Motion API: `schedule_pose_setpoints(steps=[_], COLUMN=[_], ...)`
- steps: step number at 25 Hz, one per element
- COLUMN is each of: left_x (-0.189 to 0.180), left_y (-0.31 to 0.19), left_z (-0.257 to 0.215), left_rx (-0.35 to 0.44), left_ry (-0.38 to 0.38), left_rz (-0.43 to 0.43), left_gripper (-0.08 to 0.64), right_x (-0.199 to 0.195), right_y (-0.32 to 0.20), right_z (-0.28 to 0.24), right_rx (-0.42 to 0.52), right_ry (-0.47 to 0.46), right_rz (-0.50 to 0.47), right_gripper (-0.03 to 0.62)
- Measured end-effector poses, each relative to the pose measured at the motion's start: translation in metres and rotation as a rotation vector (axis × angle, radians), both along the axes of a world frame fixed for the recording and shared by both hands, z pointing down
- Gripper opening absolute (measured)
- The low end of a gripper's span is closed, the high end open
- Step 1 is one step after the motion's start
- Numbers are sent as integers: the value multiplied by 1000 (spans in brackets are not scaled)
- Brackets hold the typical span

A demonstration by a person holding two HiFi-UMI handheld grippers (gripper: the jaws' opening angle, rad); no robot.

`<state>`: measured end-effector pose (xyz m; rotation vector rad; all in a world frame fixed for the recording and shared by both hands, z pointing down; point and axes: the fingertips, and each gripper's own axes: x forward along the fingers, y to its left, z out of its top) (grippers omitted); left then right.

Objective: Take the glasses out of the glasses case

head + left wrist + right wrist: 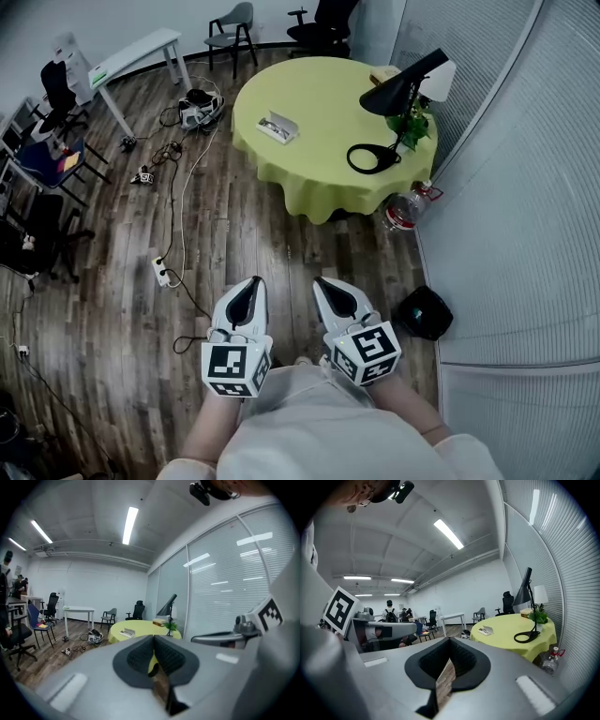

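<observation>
Left to right, head view. My left claw [251,282] is held close to my body over the wooden floor [112,309], its jaws together with nothing between them; the left gripper view [153,639] confirms this.

The glasses case [277,127] lies open on the left part of the round table [328,112]. It is straight ahead and well apart from both claws. Its long axis runs obliquely, from far left to near right. Whether the glasses sit inside is too small to tell, though a dark shape suggests so. The case falls between the lines of my two claws and slightly nearer the left one, so neither side has a real advantage.

My right claw [324,281] is likewise closed on nothing [449,641]. A black lamp [403,86] stands at the table's right, clear of the case.
</observation>
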<state>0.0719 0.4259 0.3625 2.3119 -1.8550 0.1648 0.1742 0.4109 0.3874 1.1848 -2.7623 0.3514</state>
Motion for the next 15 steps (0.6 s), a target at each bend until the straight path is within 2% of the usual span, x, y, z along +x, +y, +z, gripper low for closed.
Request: schedule_pose_setpoints(steps=[10,15], left_x=[-22,-47], left_y=[-19,-55], left_z=[10,16], left_rx=[-25,-21], left_ry=[-23,-24], left_rz=[-15,29], left_gripper=[7,6], right_x=[-22,-49], right_y=[-25,-49], right_z=[14,19], right_rx=[-26,-30], right_ry=[10,33], right_rz=[-12,19], right_gripper=[0,0])
